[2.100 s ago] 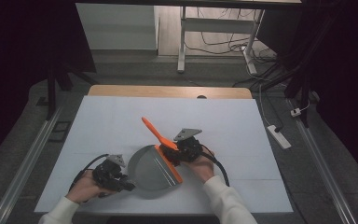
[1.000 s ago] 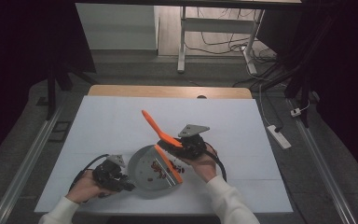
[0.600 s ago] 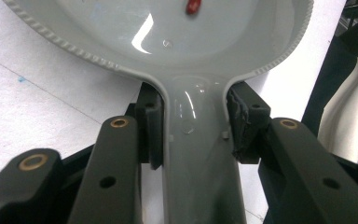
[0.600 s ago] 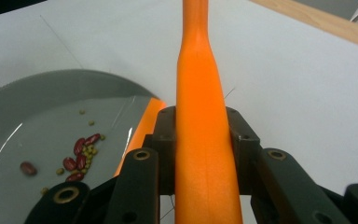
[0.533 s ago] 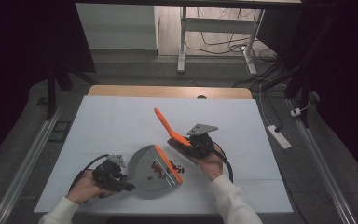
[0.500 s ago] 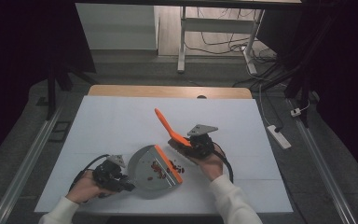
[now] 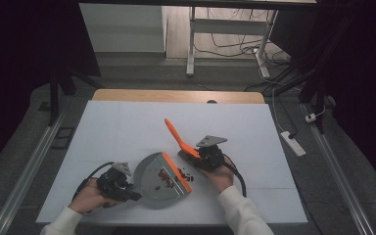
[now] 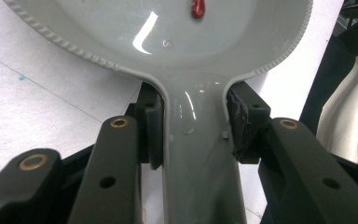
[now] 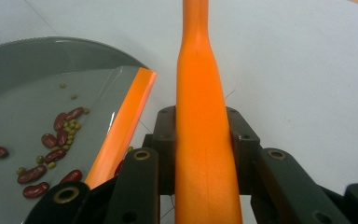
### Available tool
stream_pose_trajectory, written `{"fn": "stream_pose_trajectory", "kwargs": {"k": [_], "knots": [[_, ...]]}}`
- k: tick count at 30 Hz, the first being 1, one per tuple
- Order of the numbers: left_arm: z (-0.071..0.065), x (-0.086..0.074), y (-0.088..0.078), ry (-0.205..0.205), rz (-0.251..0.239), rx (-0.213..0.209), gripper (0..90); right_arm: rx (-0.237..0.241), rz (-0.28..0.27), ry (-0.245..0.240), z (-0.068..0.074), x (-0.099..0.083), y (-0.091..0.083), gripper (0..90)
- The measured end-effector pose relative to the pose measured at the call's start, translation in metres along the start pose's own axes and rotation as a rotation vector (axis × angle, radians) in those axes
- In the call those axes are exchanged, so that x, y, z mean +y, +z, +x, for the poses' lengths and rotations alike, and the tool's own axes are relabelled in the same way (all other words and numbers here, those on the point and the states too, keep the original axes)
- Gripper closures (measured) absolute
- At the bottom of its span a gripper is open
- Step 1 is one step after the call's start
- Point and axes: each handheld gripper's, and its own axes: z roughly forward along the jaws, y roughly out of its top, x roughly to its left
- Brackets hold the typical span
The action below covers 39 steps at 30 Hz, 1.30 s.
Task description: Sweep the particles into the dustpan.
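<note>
A grey dustpan with an orange lip lies flat on the white table, near its front edge. My left gripper is shut on the pan's handle, a pad pressed to each side. Red beans and small green ones lie in the pan, and a few beans lie on the table just past the lip. My right gripper, right of the lip, is shut on an orange brush handle, which slants up and away to the far left. The brush's head is hidden.
The white table cover stretches back to a wooden far edge. A white power strip lies on the floor to the right. A white frame's legs and cables stand beyond the table.
My right gripper with the orange brush has swung right off the dustpan and sunk a little, to just beyond the lip. The left gripper and the pan have kept still.
</note>
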Motion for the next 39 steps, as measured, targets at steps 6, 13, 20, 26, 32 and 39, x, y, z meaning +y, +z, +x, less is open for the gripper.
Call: {"fn": "stream_pose_trajectory", "kwargs": {"k": [6,13,20,26,32,39], "knots": [[0.000,-0.001,-0.001,-0.001,0.002,0.001,61.5,0.007,-0.010,0.002,0.004,-0.002,-0.001,69.9],[0.000,-0.001,-0.001,0.001,0.007,0.003,61.5,-0.006,-0.034,0.002,0.022,-0.006,0.000,69.8],[-0.001,-0.001,0.000,-0.002,0.006,0.004,61.5,-0.005,-0.038,-0.008,0.030,-0.007,0.001,69.6],[0.000,0.000,0.000,0.004,0.012,0.004,61.5,0.026,-0.045,0.006,0.037,-0.007,0.003,69.6],[0.000,0.000,0.000,0.004,0.014,0.005,61.5,0.111,-0.085,0.089,0.042,-0.005,0.005,69.9],[0.000,0.000,0.000,0.004,0.012,0.006,61.5,0.208,-0.125,0.093,0.050,0.004,0.004,69.9]]}}
